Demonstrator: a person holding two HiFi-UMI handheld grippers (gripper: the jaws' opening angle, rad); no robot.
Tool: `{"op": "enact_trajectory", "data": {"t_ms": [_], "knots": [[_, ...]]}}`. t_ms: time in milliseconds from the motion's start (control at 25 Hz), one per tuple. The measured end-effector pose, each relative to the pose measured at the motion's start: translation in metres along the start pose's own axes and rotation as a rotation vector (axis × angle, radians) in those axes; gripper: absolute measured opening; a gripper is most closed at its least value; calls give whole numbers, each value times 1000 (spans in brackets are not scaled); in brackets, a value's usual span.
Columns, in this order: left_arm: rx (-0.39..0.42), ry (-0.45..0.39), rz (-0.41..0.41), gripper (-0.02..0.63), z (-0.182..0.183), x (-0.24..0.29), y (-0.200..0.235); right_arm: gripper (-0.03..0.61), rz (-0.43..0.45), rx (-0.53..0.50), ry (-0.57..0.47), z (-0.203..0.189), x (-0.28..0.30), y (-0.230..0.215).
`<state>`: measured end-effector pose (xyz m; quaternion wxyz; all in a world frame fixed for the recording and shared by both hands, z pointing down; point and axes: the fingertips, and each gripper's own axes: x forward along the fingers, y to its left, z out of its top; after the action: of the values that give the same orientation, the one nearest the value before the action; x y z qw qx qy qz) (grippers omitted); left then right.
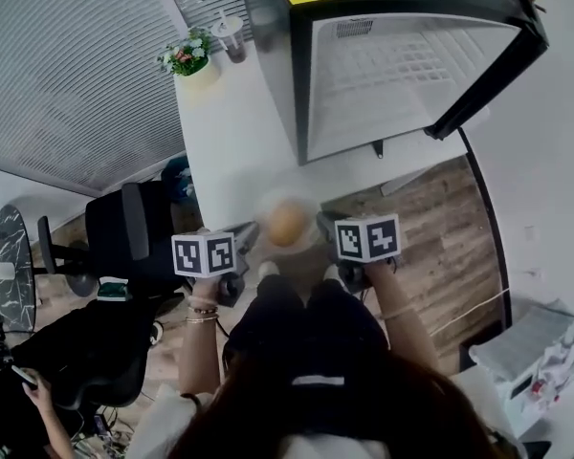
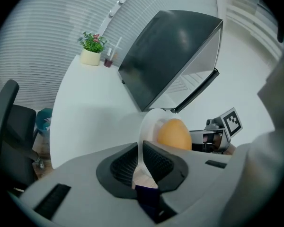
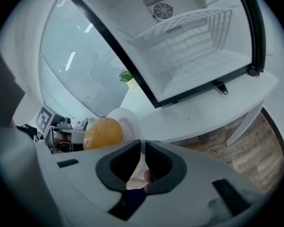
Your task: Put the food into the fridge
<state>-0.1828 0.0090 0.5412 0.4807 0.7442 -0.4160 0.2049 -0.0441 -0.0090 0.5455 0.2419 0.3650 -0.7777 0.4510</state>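
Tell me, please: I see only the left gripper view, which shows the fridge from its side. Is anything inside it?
Observer: The right gripper view looks straight into the fridge. It has one wire shelf, and nothing stands on it.
Operator: Does the right gripper hold the plate too?
Observer: Yes. In its own view the right gripper is shut on the rim of the plate.

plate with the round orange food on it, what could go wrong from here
1. The food sits loose on the plate, which is pinched only at its rim by the left gripper and right gripper; a tilt might roll it off.
2. The plate could clip the fridge on its black frame going in.
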Motion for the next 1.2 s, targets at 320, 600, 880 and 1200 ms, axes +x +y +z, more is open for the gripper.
{"op": "enact_trajectory", "data": {"t_ms": [320,600,880,1200], "knots": [[-64,-45,25,35,-16,13,-40,32,23,-93,5,4,-33,-24],[-105,-80,49,35,-23,27,-70,32,49,-134,12,8,-56,-46],[-87,-36,56,35,-26,38,-80,32,25,-144,-1,11,-61,-58],[-103,10,-17,35,-19,65,-85,34,-51,-107,-26,23,-62,-82]]}}
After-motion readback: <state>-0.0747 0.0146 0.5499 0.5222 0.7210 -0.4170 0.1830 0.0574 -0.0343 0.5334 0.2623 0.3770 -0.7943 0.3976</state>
